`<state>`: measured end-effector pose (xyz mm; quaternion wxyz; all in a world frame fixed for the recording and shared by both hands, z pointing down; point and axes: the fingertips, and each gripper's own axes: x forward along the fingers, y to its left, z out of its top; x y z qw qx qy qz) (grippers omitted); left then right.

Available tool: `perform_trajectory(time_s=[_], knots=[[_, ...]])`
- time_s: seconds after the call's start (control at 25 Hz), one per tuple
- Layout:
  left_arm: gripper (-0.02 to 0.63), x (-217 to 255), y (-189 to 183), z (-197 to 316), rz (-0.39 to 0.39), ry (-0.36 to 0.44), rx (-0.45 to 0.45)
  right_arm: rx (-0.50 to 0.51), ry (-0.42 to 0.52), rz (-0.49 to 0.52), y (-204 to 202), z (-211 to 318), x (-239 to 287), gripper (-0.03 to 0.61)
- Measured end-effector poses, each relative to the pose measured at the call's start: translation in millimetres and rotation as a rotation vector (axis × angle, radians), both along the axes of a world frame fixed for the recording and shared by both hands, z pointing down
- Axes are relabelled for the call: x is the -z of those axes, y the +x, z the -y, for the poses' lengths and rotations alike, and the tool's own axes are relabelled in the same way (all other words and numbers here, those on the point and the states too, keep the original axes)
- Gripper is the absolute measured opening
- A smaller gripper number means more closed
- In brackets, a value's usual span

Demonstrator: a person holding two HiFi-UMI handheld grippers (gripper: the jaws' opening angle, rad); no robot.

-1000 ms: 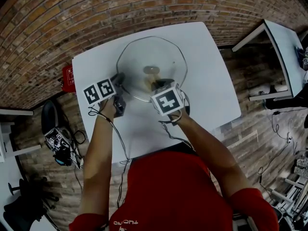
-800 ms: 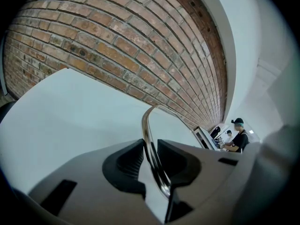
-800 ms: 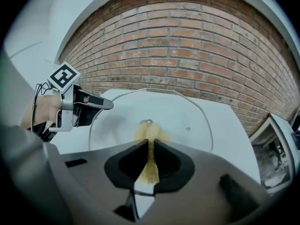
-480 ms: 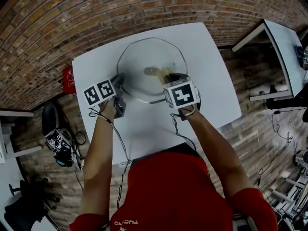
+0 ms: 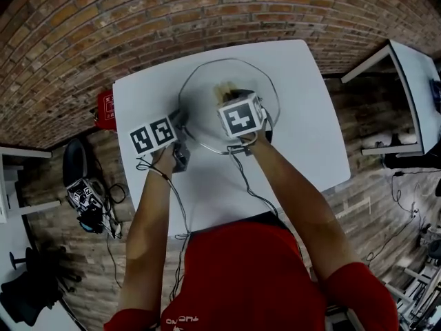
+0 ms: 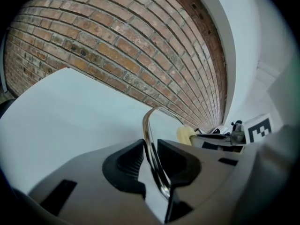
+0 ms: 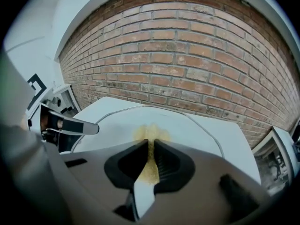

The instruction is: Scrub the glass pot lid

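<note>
The glass pot lid (image 5: 258, 88) lies on the white table (image 5: 303, 143). My left gripper (image 5: 179, 121) is at the lid's left edge, jaws shut on its metal rim (image 6: 149, 125). Over the middle of the lid, my right gripper (image 5: 231, 94) is shut on a yellow sponge (image 5: 224, 88) that presses on the glass. In the right gripper view the sponge (image 7: 150, 135) sticks out past the gripper (image 7: 151, 149) onto the lid (image 7: 197, 130). The left gripper view shows its own gripper (image 6: 151, 146) round the rim, with the sponge (image 6: 184, 134) beyond.
The table's near edge (image 5: 227, 219) is right in front of the person's body. A red object (image 5: 105, 109) and black gear with cables (image 5: 84, 198) are on the brick floor at the left. Another white table (image 5: 413, 74) stands at the right.
My right gripper has carried the sponge from the lid's near right part, away from me, to about its middle. The left gripper keeps its hold on the rim.
</note>
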<state>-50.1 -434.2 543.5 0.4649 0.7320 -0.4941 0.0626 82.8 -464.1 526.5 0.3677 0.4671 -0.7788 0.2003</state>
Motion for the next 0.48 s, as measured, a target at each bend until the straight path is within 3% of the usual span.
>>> perform_trajectory(time_s=[0.36,0.48], knots=[[0.110,3,-4,3,0.036,0.046,0.001,0.020,-0.028,0.010,-4,4,-16,0.054],[0.134,7,-8,3,0.052,0.070,0.014,0.035,-0.034,0.033,-5,4,-13,0.113]])
